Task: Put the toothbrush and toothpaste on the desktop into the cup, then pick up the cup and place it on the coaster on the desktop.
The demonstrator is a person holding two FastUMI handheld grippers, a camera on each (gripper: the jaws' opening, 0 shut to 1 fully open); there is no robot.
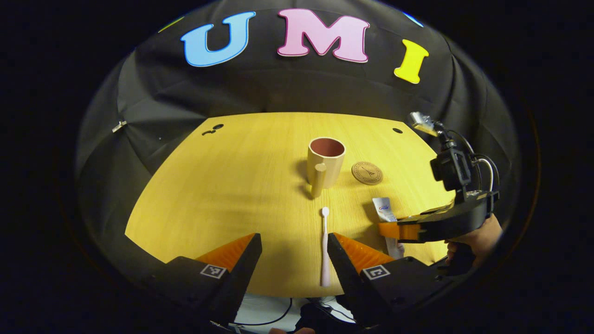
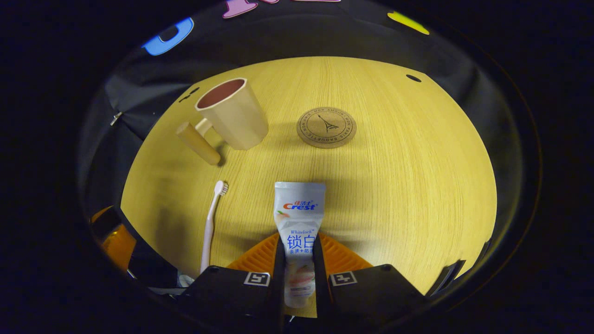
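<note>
A beige cup (image 1: 326,160) with a dark red inside and a side handle stands upright mid-table, and a round cork coaster (image 1: 367,173) lies just to its right. My left gripper (image 1: 294,241) is open above the table's near edge; a pink toothbrush (image 1: 325,246) lies flat along the inner side of its right finger. Farther right, my right gripper (image 1: 399,230) holds the white toothpaste tube (image 1: 384,209). In the right gripper view, my right gripper (image 2: 299,243) is shut on the toothpaste (image 2: 299,208), which lies on the table. Ahead of it are the toothbrush (image 2: 211,222), the cup (image 2: 234,113) and the coaster (image 2: 326,127).
The yellow wooden table (image 1: 222,185) has small dark holes at its far corners. A hand (image 1: 478,236) grips the right gripper's handle. The left gripper's orange finger (image 2: 111,236) shows at the left rim of the right gripper view. Cables hang below the near table edge.
</note>
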